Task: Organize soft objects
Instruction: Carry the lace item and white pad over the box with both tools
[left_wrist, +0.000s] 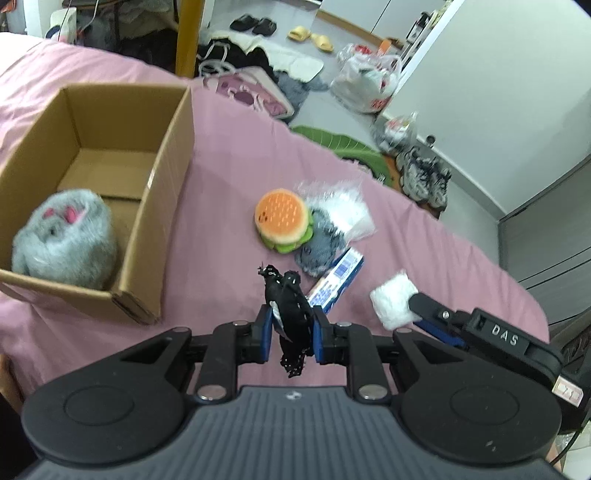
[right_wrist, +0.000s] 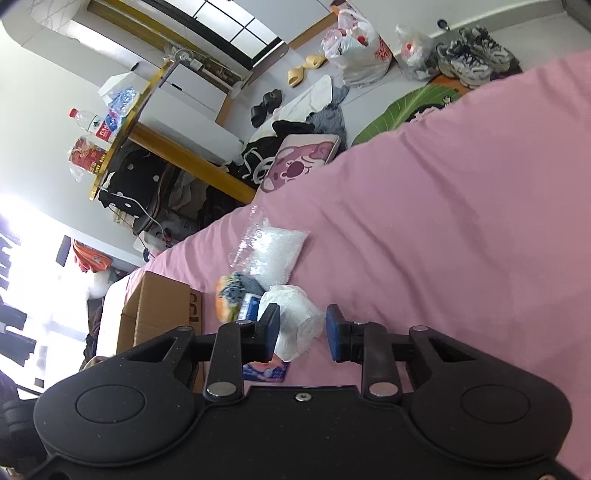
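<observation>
Left gripper (left_wrist: 291, 334): clenched on a small black fabric item (left_wrist: 290, 306), pinched between the two blue pads (left_wrist: 266, 328); the item pokes out above and hangs below them. It is held over the pink bedsheet (left_wrist: 229, 147), in front of and to the right of the cardboard box (left_wrist: 166, 177).

Right gripper (right_wrist: 301, 328): fingers spread apart, with a white soft bundle (right_wrist: 295, 321) lying between them. Seen from the left wrist, one finger sits against the bundle (left_wrist: 393, 302); whether the far finger touches cannot be told. This is well to the right of the box.

Cardboard box: open-topped, on the pink bedsheet. Contents: one grey furry plush (left_wrist: 64, 240) with pink markings, in the near corner against the front wall.

Burger plush (left_wrist: 282, 219): on the sheet right of the box, orange bun uppermost, green layer beneath.

Grey-blue fuzzy item (left_wrist: 319, 247): touching the burger plush on the side away from the box.

Clear bag of white filling (left_wrist: 341, 206): just beyond the grey-blue item, farther from the box.

Blue-and-white packet (left_wrist: 336, 280): between the grey-blue item and the white soft bundle.

Floor beyond the bed: yellow slippers (left_wrist: 310, 37), black slippers (left_wrist: 253, 24), plastic bags (left_wrist: 365, 85), grey trainers (left_wrist: 424, 177).
</observation>
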